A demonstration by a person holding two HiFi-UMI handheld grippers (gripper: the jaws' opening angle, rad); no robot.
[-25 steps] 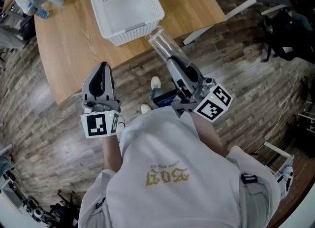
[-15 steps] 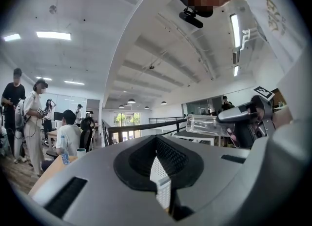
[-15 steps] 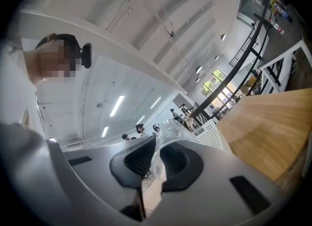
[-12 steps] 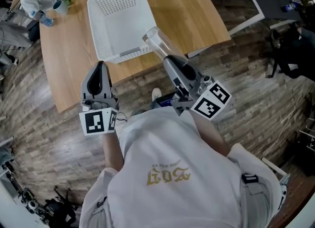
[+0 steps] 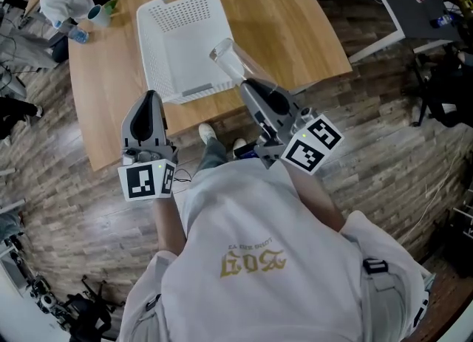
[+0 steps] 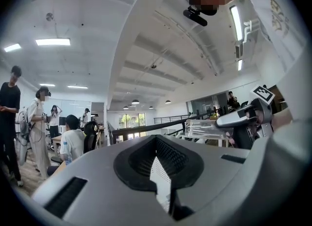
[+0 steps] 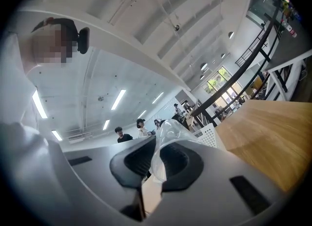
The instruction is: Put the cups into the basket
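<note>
The clear plastic cup (image 5: 228,60) is clamped in the right gripper (image 5: 247,86), tilted over the near rim of the white perforated basket (image 5: 145,45) on the wooden desk (image 5: 295,30). It is best carried past the rim and lowered before release. The left gripper (image 5: 150,102) is closed on nothing.

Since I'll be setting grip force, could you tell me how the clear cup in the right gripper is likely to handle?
The clear cup looks thin-walled and pinched between the right gripper's jaws, so it is probably light and easily crushed. Being round and held sideways by the basket, it may roll once released.
</note>
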